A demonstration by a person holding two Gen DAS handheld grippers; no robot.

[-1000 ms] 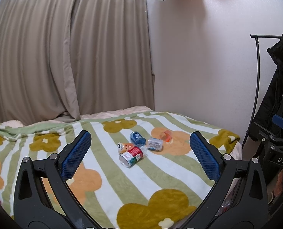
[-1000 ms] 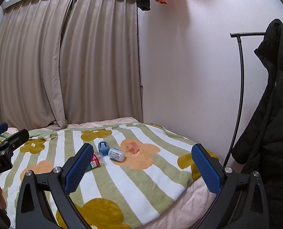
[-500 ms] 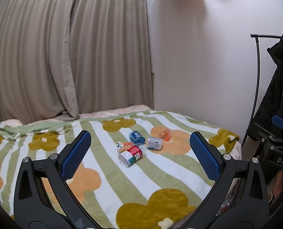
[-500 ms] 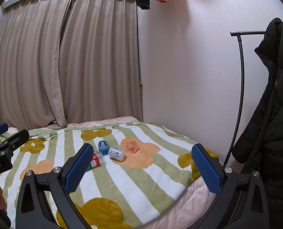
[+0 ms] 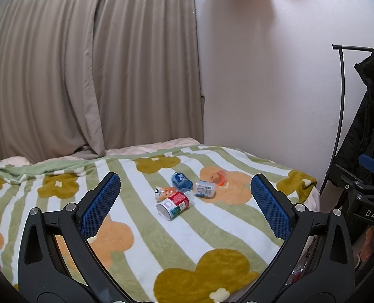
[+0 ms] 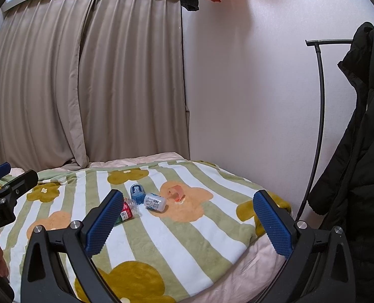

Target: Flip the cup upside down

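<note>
A small translucent orange cup point(image 5: 220, 177) lies on its side on the striped flower blanket point(image 5: 136, 227), at the right end of a cluster of cans; it also shows in the right wrist view point(image 6: 176, 193). My left gripper point(image 5: 184, 207) is open and empty, held well short of the cluster. My right gripper point(image 6: 187, 219) is open and empty, also well back from the cup. The right gripper shows at the right edge of the left wrist view point(image 5: 363, 189), and the left gripper at the left edge of the right wrist view point(image 6: 2, 197).
Beside the cup lie a white can point(image 5: 205, 188), a blue can point(image 5: 181, 179), a red can point(image 5: 173, 205), a small orange can point(image 5: 164, 192) and a clear bottle point(image 6: 132, 205). Curtains point(image 5: 86, 75) hang behind the bed. A black coat point(image 6: 358, 164) on a rack point(image 6: 318, 126) stands right.
Both views have shifted only slightly; the objects on the blanket lie as before and both grippers stay open.
</note>
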